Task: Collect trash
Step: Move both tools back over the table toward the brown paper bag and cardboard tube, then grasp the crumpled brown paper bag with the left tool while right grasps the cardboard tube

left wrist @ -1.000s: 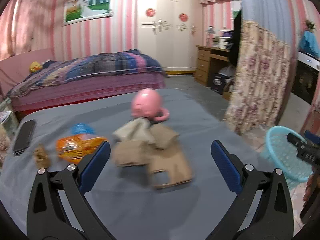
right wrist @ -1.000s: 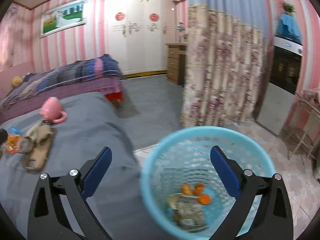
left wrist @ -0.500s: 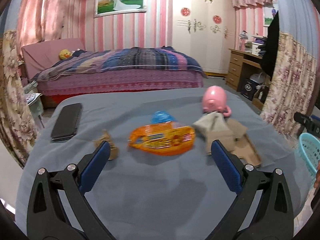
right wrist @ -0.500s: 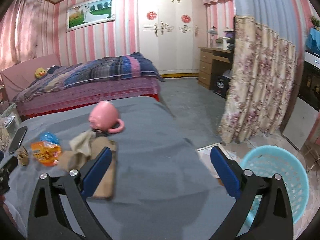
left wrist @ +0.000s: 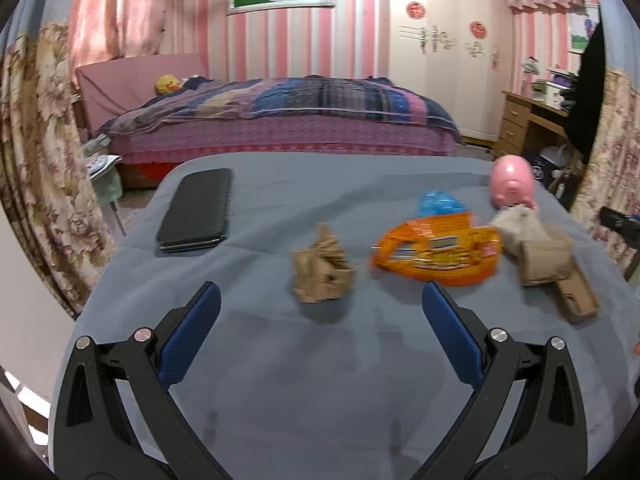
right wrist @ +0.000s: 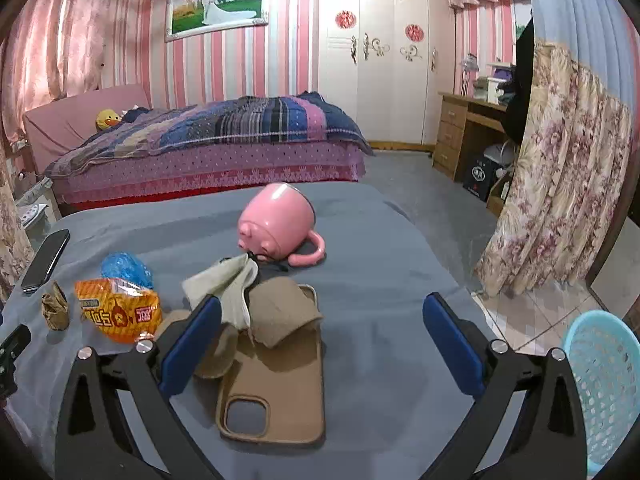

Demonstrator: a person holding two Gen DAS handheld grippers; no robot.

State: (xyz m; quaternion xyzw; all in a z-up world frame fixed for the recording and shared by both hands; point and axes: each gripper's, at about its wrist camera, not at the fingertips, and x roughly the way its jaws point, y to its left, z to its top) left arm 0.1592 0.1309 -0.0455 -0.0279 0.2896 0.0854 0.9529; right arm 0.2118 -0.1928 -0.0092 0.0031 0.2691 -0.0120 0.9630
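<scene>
**Trash still on the table, both grippers empty**

The left gripper (left wrist: 320, 312) has its jaws spread wide with nothing between them, and hangs above the grey table (left wrist: 320, 400). Just beyond its fingertips, and roughly centred in the gap, sits a crumpled brown paper wad (left wrist: 322, 278); this looks like the next piece to be picked up. Right of the wad lies an orange snack wrapper (left wrist: 438, 256), with a scrunched blue bag (left wrist: 438, 204) touching its far edge.

The right gripper (right wrist: 320, 324) is likewise released and holds nothing. It points at a heap near the table's middle: a pale cloth (right wrist: 228, 284) and a tan cloth (right wrist: 280, 308) lie over the far end of a brown phone case (right wrist: 276, 392). A pink mug (right wrist: 276, 226) lies tipped on its side just beyond the heap. Whether the cloths count as trash I cannot tell.

A black phone (left wrist: 196, 210) rests at the far left of the table, well apart from the litter, and likely stays.

The light blue basket (right wrist: 600, 380) stands on the floor to the right, below the table edge; its contents are not visible. Judging by what lies out, the wad, wrapper and blue bag at least remain to be carried over, so a fair part of the collecting is undone.
</scene>
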